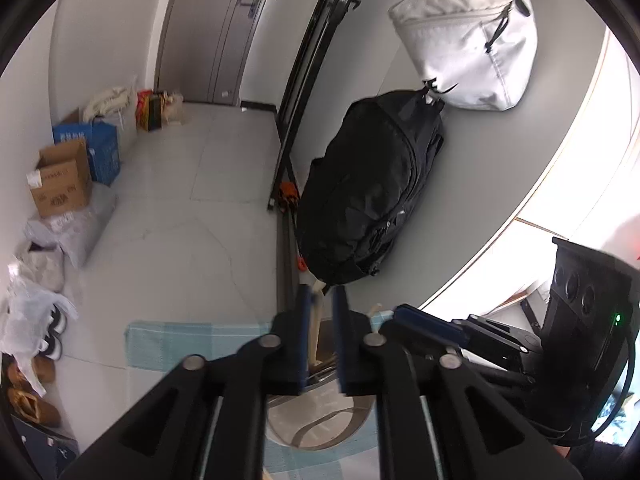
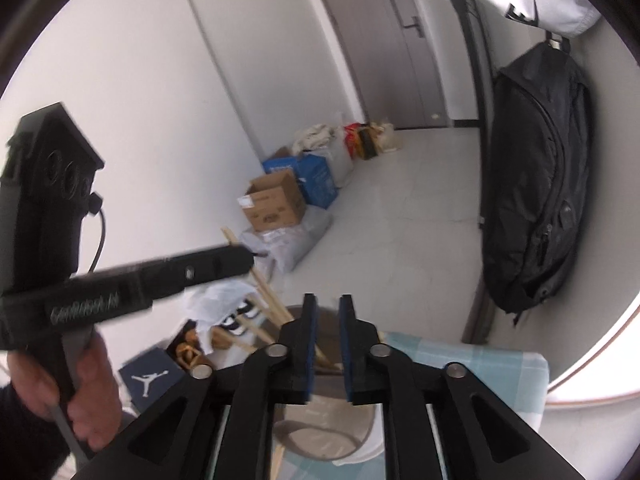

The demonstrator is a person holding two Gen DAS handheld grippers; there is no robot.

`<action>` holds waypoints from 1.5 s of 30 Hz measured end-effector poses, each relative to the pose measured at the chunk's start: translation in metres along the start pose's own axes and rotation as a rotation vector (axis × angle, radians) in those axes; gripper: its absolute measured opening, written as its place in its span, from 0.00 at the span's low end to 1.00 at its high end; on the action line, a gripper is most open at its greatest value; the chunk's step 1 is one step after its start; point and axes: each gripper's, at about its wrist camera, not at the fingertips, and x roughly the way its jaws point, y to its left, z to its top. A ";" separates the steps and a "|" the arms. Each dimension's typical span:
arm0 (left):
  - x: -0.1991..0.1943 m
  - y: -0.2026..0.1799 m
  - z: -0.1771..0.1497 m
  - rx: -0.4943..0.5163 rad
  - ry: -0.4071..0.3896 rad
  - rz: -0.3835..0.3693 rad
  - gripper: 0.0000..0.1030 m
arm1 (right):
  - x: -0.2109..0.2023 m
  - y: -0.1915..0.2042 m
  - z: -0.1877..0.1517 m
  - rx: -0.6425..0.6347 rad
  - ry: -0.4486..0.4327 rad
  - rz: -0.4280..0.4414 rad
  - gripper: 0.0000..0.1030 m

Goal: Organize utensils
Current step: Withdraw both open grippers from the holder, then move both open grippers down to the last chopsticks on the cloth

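A round white utensil holder (image 1: 304,438) stands on a light blue checked cloth (image 1: 180,344), right under both grippers. My left gripper (image 1: 323,294) hovers over it with a pale wooden utensil (image 1: 317,320) between its fingers. The utensil lies against the left pad, with a gap to the right one, and reaches down into the holder. In the right wrist view several wooden sticks (image 2: 276,312) lean out of the holder (image 2: 370,436) to the left, up to the left gripper (image 2: 246,258). My right gripper (image 2: 328,304) is open above the holder, with nothing between its fingers.
A black backpack (image 1: 368,200) and a white bag (image 1: 468,40) hang on the wall behind the table. On the floor at the left are cardboard boxes (image 1: 60,180), plastic bags and shoes (image 1: 54,332). A person's hand (image 2: 84,392) holds the left gripper's handle.
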 end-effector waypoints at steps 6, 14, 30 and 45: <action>-0.026 0.001 -0.009 -0.036 -0.054 0.019 0.43 | -0.027 0.012 -0.014 -0.008 -0.045 -0.010 0.42; -0.039 0.008 -0.025 -0.073 -0.079 0.103 0.47 | -0.055 0.022 -0.033 0.004 -0.080 -0.031 0.56; -0.040 0.025 -0.091 -0.112 -0.059 0.236 0.62 | -0.056 0.047 -0.091 0.005 -0.039 0.008 0.73; -0.020 0.067 -0.144 -0.184 -0.033 0.349 0.63 | 0.005 0.061 -0.152 -0.019 0.166 0.009 0.74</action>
